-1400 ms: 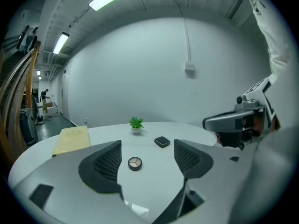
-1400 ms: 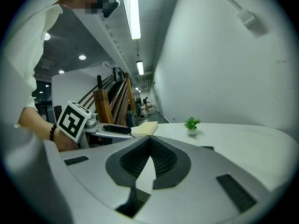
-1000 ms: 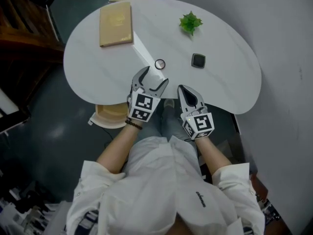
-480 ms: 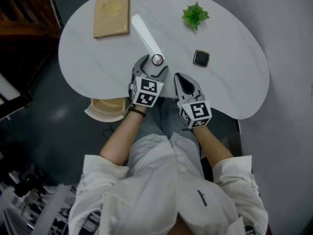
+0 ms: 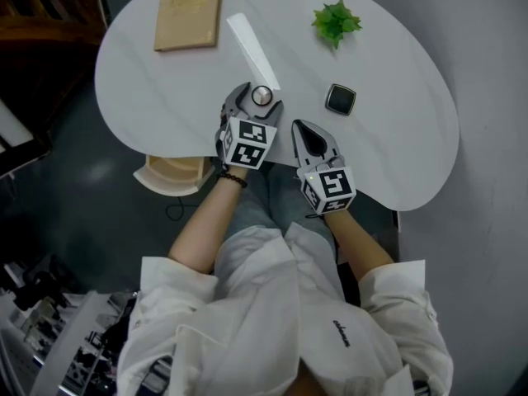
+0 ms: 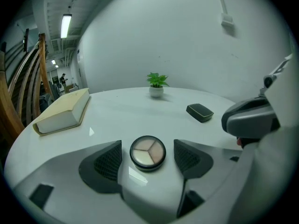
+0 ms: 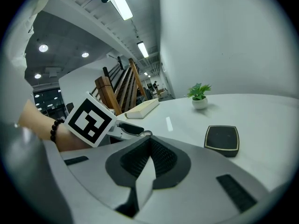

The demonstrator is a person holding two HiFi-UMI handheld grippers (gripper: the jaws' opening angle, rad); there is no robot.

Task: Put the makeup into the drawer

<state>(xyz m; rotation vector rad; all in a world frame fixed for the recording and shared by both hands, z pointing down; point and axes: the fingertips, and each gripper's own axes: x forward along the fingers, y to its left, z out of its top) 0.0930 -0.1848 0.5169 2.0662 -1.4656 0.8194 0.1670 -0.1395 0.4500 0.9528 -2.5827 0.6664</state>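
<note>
A round makeup compact [image 6: 147,151] with a three-part pale pan lies on the white table [image 5: 165,97]. My left gripper [image 6: 147,160] is open, its jaws on either side of the compact with a gap on each side. The head view shows the compact [image 5: 261,96] between the left gripper's [image 5: 257,104] fingertips. A black square compact [image 5: 340,99] lies further right on the table, and it also appears in the right gripper view [image 7: 222,139]. My right gripper [image 5: 302,129] is shut with nothing in it, near the table's front edge. Its pads [image 7: 148,158] meet.
A tan book [image 5: 190,0] lies at the table's far left and a small potted plant [image 5: 335,21] at the back. A light wooden drawer-like box [image 5: 172,174] shows below the table's front edge, left of my arms. A grey wall stands to the right.
Both grippers have moved down and forward over the table. The left jaws, which were short of the round compact, now stand on either side of it. The right gripper stays shut.
</note>
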